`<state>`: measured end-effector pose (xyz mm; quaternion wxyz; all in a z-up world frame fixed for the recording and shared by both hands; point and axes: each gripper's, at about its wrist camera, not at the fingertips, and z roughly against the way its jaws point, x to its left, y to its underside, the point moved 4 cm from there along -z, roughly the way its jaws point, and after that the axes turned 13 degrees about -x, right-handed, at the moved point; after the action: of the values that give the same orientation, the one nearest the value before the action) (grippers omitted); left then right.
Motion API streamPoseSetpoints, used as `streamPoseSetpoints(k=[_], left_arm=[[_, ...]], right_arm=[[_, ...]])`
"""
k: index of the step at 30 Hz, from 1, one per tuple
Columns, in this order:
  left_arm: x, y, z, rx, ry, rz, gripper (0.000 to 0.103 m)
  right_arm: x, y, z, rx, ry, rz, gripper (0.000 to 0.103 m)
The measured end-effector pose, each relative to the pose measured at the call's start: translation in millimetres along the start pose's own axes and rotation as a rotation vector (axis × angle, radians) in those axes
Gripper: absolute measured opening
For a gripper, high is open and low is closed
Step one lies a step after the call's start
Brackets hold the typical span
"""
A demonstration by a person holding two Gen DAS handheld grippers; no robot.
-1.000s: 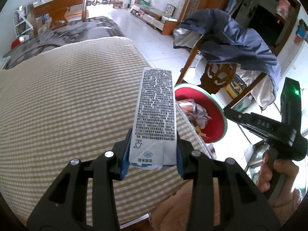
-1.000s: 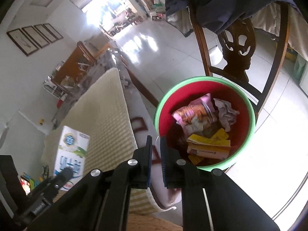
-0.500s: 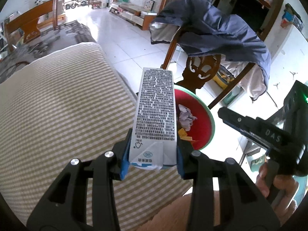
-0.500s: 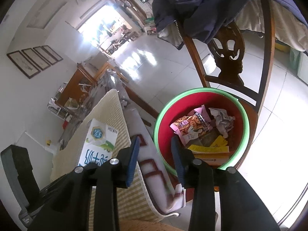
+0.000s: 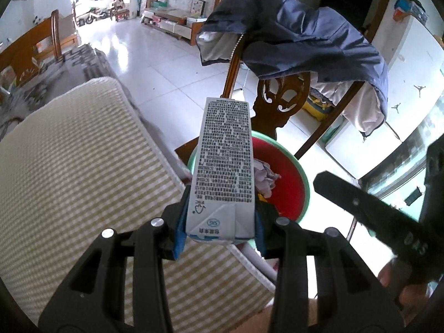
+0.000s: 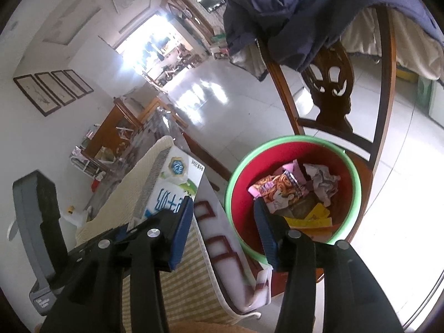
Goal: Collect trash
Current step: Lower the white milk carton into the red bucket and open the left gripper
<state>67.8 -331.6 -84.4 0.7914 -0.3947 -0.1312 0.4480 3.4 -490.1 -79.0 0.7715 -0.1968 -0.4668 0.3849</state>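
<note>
This is a lived-in family home, an open living and dining room. White glossy floor tiles run back to a bright doorway. A carved wooden chair has a navy jacket thrown over its back (a homely touch). Four framed pictures hang in a row on the white wall, a low TV cabinet lines the far side, and a checked cushion lies close by.

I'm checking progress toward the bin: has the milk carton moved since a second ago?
Yes. Clamped in the left tongs, the milk carton has travelled off the striped cushion toward the red basin, which it now overlaps.
</note>
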Motion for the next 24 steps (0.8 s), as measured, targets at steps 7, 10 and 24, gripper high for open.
streamPoseSetpoints(k=[7,10,24], left_arm=[[-6.4,-11.4,-10.0,-0.016,0.005,-0.017,0.037],[-8.9,-13.3,-15.5,-0.016,0.006,-0.029,0.037],[-10.4,-9.5,-49.2,0.036,0.007,-0.049,0.037]], right_arm=[[4.0,0.3,0.4,-0.018,0.023,0.043,0.047],[5.7,-0.8,3.7,-0.039,0.031,0.056,0.047],[22.9,-9.8,25.3,-0.198,0.057,0.183,0.056]])
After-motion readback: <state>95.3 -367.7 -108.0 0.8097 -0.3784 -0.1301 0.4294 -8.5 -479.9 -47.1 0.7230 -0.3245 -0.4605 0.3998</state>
